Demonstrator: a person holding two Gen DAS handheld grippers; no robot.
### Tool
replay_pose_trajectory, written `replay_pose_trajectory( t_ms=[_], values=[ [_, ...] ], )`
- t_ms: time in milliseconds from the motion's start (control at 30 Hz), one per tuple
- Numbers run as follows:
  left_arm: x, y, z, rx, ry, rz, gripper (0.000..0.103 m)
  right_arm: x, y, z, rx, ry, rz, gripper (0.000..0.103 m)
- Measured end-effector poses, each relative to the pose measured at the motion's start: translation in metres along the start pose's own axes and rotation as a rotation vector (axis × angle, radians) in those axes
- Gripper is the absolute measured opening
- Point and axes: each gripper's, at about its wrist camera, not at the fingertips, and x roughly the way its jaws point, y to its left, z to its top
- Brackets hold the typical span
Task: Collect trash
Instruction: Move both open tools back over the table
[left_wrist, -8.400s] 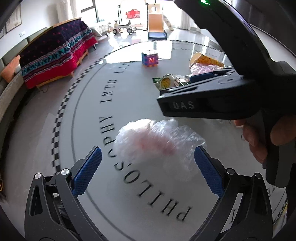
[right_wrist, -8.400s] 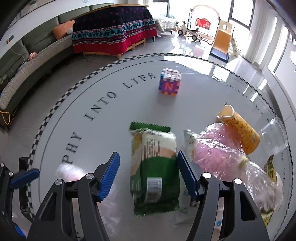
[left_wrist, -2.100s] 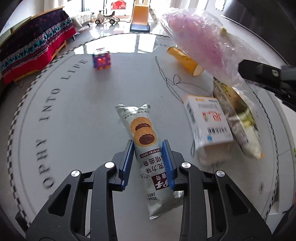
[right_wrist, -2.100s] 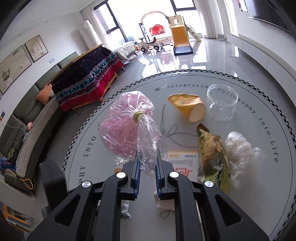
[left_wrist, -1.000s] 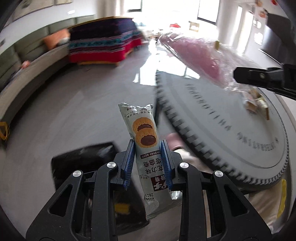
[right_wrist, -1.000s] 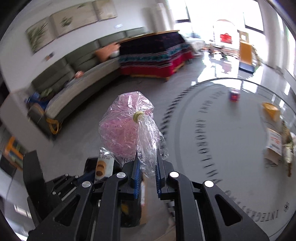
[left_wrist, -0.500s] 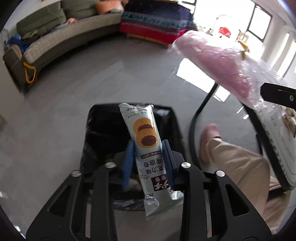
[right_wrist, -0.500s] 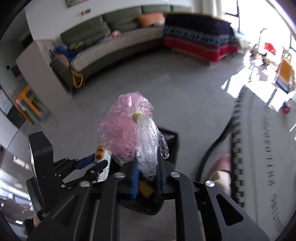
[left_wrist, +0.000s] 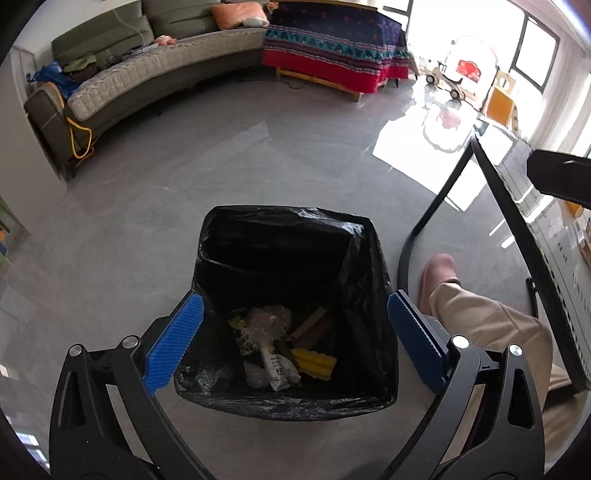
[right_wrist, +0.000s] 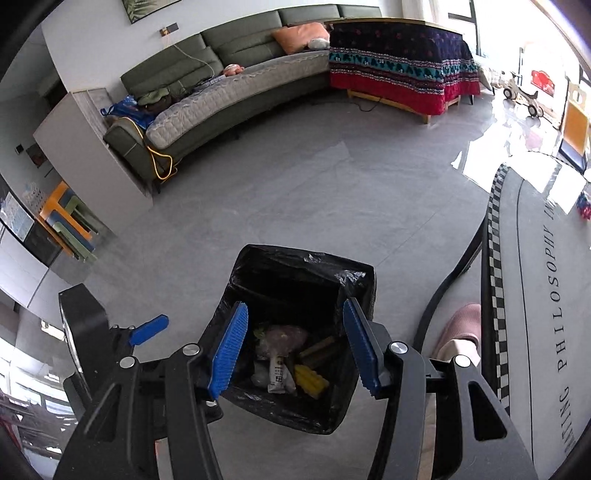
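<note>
A bin lined with a black bag (left_wrist: 288, 218) stands on the grey floor right below both grippers. Inside lie a biscuit packet (left_wrist: 275, 363), a clear bag of pink stuff (left_wrist: 267, 319), a yellow piece (left_wrist: 314, 362) and other scraps. My left gripper (left_wrist: 293, 299) hangs over the bin, its jaws opening wide with nothing between them. My right gripper (right_wrist: 295, 304) hovers over the same bin (right_wrist: 295, 258), its jaws opening and empty too. The pink bag (right_wrist: 284, 336) and the packet (right_wrist: 277, 373) show below it. One blue finger of the left gripper (right_wrist: 149, 328) shows at the left.
A person's pink slipper (left_wrist: 439, 269) and beige trouser leg (left_wrist: 480, 321) stand just right of the bin. The round table's checkered rim (right_wrist: 495, 258) and black leg (left_wrist: 436, 210) are on the right. A grey-green sofa (left_wrist: 147, 74) runs along the far wall.
Both jaws have opened. The biscuit packet has left the left gripper and the pink bag has left the right one; both now lie in the bin. The hands stayed above it.
</note>
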Motion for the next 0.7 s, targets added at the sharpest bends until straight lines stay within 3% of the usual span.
replay_pose_trajectory(
  t_ms=[333,700],
  values=[
    [-0.013,-0.063,0.019,0.121,-0.034,-0.058,0.097,-0.032,-0.047,-0.010,0.080,-0.067,-0.033,0.059],
    [-0.024,-0.165,0.058,0.287,-0.076,-0.164,0.097,-0.081,-0.136,-0.020,0.225,-0.146,-0.118,0.062]
  ],
)
